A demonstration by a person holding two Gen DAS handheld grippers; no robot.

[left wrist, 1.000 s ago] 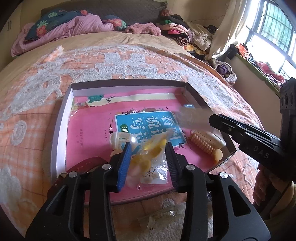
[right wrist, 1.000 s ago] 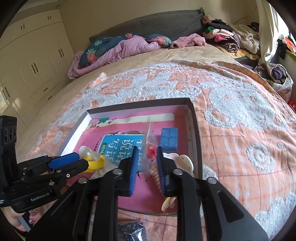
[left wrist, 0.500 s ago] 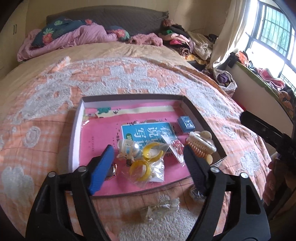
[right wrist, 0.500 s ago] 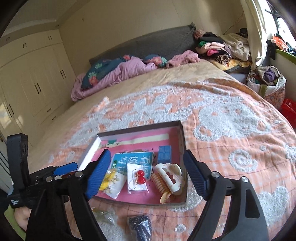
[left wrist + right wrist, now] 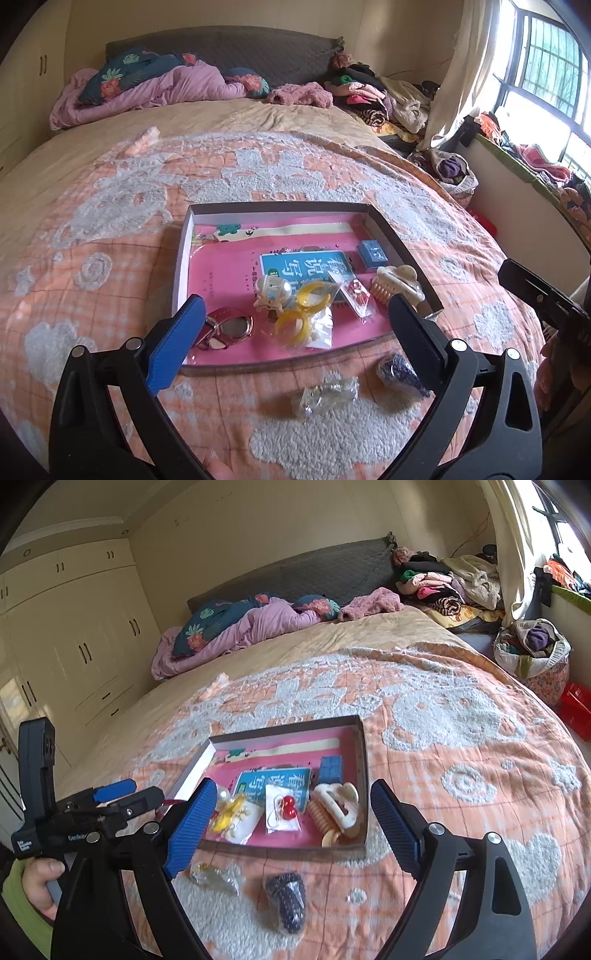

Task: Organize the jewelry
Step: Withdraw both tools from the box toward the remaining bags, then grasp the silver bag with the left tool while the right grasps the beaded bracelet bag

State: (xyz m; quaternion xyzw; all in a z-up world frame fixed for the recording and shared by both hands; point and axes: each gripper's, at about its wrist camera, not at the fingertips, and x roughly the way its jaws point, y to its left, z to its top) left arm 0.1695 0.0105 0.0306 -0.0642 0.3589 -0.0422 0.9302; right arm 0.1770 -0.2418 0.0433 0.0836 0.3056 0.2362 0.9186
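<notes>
Left tongs (image 5: pixel 295 332) opening, nothing between; right tongs (image 5: pixel 291 819) wide apart (empty), tray (image 5: pixel 384 229) mid-frame on bed

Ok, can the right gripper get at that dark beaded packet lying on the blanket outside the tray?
Probably yes. The dark beaded packet lies in the open on the blanket, in front of the tray, and the right gripper hangs above it, open and empty.

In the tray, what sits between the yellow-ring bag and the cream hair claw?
A small clear packet with red bead earrings, lying flat on the tray floor between the yellow-ring bag and the cream hair claw. Clearest in the right wrist view.
</notes>
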